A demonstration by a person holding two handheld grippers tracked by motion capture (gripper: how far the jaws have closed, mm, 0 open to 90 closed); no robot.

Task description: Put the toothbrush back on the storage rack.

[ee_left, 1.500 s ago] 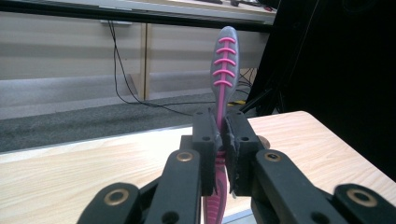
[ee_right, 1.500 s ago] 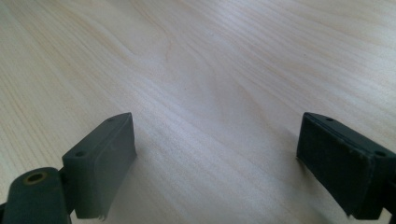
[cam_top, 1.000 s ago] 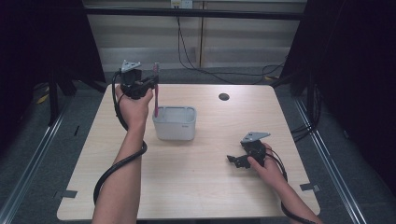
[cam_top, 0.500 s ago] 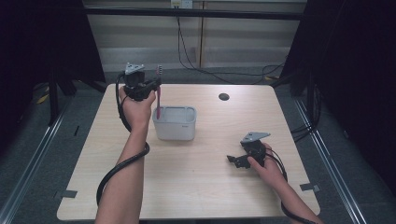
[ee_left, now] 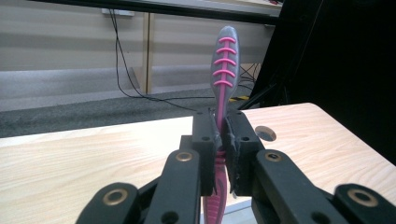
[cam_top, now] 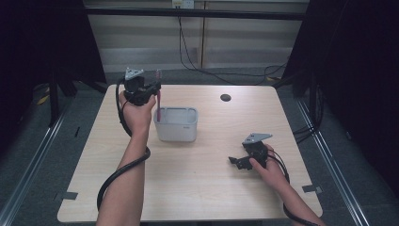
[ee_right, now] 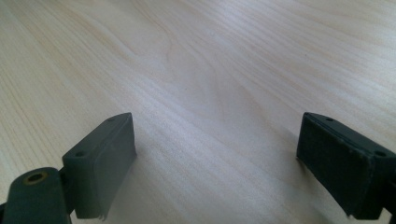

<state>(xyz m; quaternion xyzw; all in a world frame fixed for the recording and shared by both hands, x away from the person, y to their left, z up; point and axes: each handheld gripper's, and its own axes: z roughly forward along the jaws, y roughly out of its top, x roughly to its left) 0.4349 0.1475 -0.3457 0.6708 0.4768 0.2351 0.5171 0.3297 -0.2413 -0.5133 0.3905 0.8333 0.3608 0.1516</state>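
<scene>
A pink toothbrush [ee_left: 223, 79] is clamped upright in the left gripper [cam_top: 149, 89], seemingly above the grey tub's [cam_top: 176, 127] left rim. The right gripper [ee_right: 217, 163] is held wide open over the table [cam_top: 202, 188].

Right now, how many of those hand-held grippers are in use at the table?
2. The left hand-held gripper is raised beside the grey bin, clamped on an upright pink toothbrush. The right hand-held gripper rests low over the table, open and holding nothing.
</scene>
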